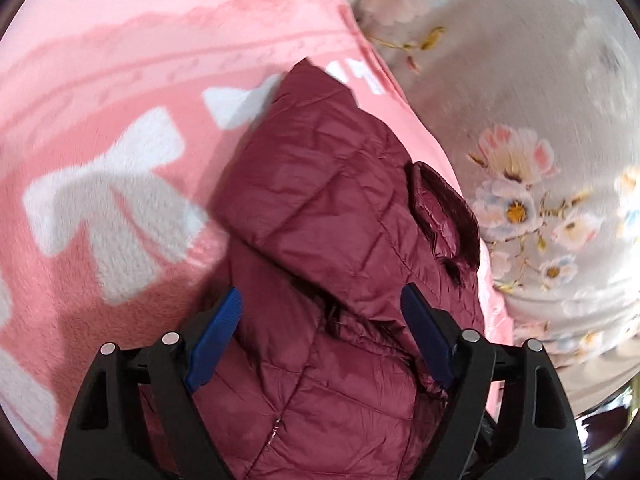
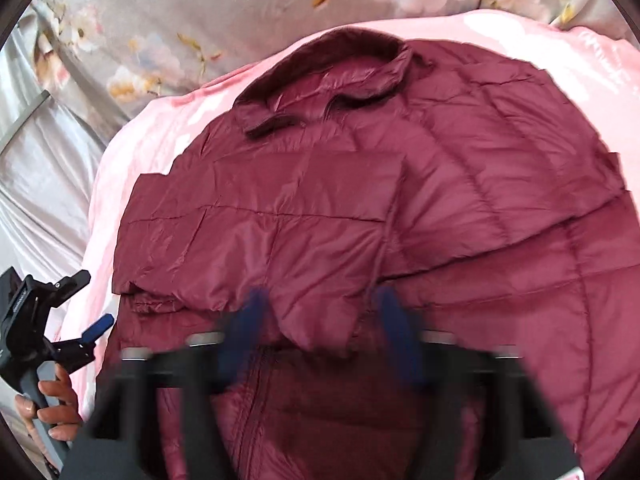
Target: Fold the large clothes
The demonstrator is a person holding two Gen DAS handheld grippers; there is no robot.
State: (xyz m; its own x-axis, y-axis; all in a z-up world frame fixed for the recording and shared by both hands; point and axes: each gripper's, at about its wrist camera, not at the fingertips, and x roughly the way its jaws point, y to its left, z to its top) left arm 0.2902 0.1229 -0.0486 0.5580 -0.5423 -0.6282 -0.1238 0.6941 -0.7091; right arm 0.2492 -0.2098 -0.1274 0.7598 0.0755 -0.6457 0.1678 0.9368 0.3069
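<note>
Currently I have the left gripper (image 1: 320,320) with jaws apart over the maroon jacket (image 2: 360,208), which lies sleeve-folded on the pink blanket (image 1: 100,60), while the blurred right gripper (image 2: 320,344) shows jaws apart, holding nothing, probably lining up the next fold.

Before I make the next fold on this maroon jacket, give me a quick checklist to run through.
1. Left tongs open: ok.
2. Jacket between their fingers, not gripped: ok.
3. Right tongs free of the jacket: cannot tell, the picture is blurred; the fingers look apart.
4. Sleeve folded across the front: ok.
5. Jacket wholly on the pink blanket: cannot tell, its lower part is out of view.
</note>
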